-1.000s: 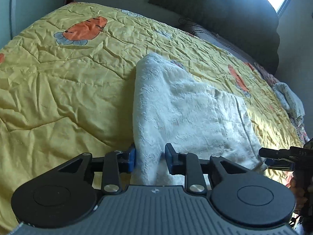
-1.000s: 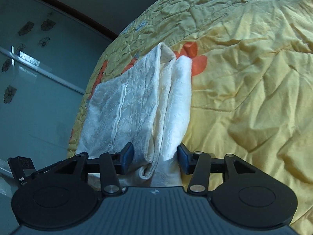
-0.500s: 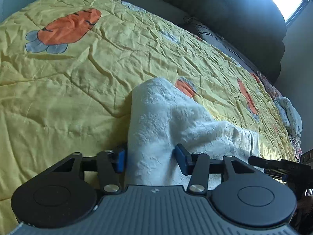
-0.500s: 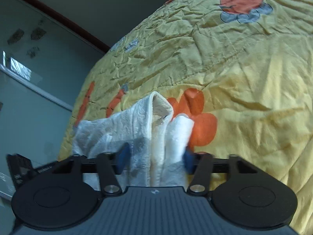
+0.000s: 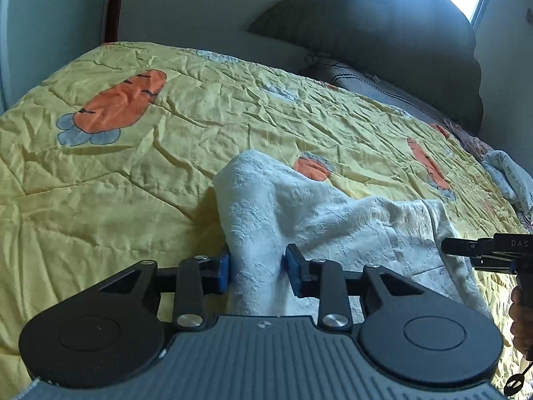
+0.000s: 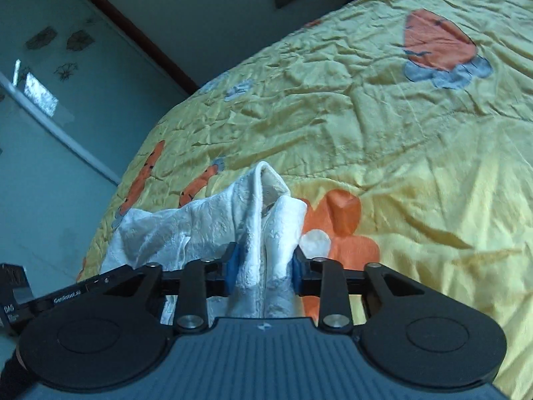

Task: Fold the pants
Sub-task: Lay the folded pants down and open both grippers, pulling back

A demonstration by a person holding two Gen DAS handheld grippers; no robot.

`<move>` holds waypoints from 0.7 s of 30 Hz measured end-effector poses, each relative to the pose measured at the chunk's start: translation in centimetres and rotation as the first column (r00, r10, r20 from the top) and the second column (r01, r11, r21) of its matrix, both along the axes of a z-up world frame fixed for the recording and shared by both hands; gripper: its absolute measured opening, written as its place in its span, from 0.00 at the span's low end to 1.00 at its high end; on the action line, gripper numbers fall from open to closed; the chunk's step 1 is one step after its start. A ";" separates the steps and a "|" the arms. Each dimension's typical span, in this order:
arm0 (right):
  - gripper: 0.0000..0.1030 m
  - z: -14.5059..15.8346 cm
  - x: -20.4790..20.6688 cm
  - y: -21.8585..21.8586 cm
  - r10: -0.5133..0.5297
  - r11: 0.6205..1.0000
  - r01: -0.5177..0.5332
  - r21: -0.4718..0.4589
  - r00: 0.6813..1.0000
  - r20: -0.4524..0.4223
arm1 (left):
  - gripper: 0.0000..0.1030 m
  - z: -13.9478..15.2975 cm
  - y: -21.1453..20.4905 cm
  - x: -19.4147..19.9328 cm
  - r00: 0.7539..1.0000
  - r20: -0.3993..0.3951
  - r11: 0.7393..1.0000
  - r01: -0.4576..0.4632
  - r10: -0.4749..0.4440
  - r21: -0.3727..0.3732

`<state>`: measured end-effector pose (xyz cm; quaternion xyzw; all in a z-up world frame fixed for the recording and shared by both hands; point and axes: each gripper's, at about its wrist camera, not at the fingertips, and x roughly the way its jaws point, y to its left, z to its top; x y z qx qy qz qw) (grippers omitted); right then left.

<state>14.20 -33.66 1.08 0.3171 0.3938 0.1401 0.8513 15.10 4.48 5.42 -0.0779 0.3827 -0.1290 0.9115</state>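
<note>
The white textured pants (image 5: 299,213) lie bunched on a yellow quilt (image 5: 133,166). My left gripper (image 5: 258,270) is shut on one bunched end of the pants, held a little above the quilt. My right gripper (image 6: 263,270) is shut on the other gathered end of the pants (image 6: 260,220), which shows a seam and a folded hem. The right gripper's tip also shows at the right edge of the left wrist view (image 5: 479,250). The cloth sags between the two grippers.
The quilt (image 6: 399,133) has orange carrot and flower prints. A dark padded headboard (image 5: 399,33) stands at the far end under a bright window. A small folded cloth (image 5: 506,176) lies at the far right. A glass wardrobe door (image 6: 50,100) stands at the left.
Both grippers have lifted and drawn back with the pants. The flat, stretched cloth has gathered into a shorter bunched heap nearer the grippers.
</note>
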 end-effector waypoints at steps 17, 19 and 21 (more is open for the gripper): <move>0.35 -0.1 -9.3 7.4 0.159 0.972 -0.132 -0.193 0.978 0.132 | 0.40 -3.4 -5.5 -10.9 0.981 0.147 0.977 0.094 -0.123 0.191; 0.35 0.8 -9.4 7.8 0.146 0.969 -0.120 -0.217 0.984 0.105 | 0.40 -2.9 -5.7 -10.9 0.984 0.137 0.974 0.086 -0.116 0.207; 0.36 2.3 -10.7 8.5 0.139 0.959 -0.103 -0.263 0.983 0.120 | 0.40 -1.8 -5.3 -11.7 0.988 0.118 0.979 0.078 -0.101 0.188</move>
